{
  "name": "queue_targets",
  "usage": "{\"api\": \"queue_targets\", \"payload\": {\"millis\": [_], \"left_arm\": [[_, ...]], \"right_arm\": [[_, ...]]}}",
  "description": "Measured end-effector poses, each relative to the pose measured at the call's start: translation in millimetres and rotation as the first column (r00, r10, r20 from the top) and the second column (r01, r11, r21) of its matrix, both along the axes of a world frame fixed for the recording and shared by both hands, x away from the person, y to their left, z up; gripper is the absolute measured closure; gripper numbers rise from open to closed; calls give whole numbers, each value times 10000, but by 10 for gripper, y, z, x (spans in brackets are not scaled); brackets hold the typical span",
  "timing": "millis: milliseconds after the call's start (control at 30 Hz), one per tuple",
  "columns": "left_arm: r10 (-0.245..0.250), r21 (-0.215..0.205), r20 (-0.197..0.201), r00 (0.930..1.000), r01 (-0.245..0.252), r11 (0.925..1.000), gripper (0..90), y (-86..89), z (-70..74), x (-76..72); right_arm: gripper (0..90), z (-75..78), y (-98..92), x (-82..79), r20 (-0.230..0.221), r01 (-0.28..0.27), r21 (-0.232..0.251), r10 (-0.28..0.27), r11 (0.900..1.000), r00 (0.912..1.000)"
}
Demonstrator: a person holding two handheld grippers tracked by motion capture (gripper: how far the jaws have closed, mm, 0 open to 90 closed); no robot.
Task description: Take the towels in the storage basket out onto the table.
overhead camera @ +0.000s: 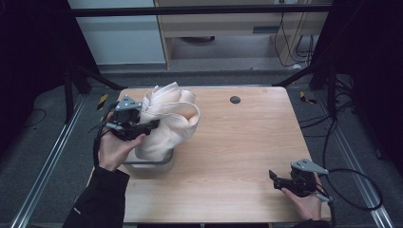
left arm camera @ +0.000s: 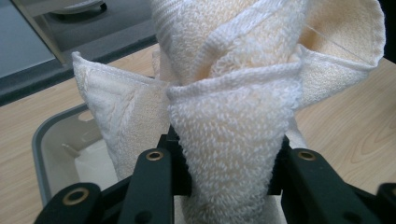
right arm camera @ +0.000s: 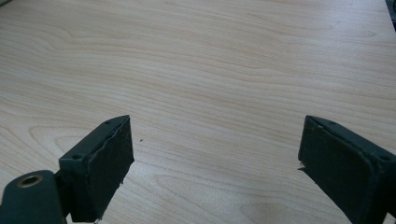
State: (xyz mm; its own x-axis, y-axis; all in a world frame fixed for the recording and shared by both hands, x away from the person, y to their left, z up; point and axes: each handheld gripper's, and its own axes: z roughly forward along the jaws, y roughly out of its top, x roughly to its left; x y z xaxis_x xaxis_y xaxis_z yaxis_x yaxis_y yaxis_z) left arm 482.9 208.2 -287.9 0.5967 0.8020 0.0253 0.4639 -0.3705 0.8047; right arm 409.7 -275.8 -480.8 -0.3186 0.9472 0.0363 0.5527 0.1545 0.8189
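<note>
A cream towel [overhead camera: 168,121] hangs bunched above a grey tub [overhead camera: 147,163] at the table's left. My left gripper [overhead camera: 147,127] is shut on the towel's folds. In the left gripper view the towel [left arm camera: 233,93] is pinched between the two black jaws, and the tub's rim [left arm camera: 39,154] lies below at the left. My right gripper [overhead camera: 275,179] rests low near the table's front right, open, with nothing between its jaws. In the right gripper view its fingers [right arm camera: 102,168] stand wide apart over bare wood.
A small dark round hole [overhead camera: 235,99] marks the wooden table [overhead camera: 237,142] near its far edge. Black frame bars and cables run along both sides. A cable loops off the right gripper at the table's right edge.
</note>
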Motion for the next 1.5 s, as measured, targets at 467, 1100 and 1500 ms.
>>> {"api": "queue_targets", "payload": {"millis": [467, 1100, 1500], "left_arm": [[-757, 121, -100, 9971, 758, 9971, 644, -312, 23, 3], [-1616, 209, -305, 9864, 1622, 9865, 643, -731, -83, 36], [-2062, 262, -468, 9774, 2076, 9779, 643, -996, -191, 52]], "right_arm": [[103, 11, -4, -8, -23, 48, 132, -48, 9999, 10000], [106, 11, -16, -1, 23, 64, 30, -64, 10000, 10000], [108, 11, -16, -3, 20, 61, -33, -60, 10000, 10000]]}}
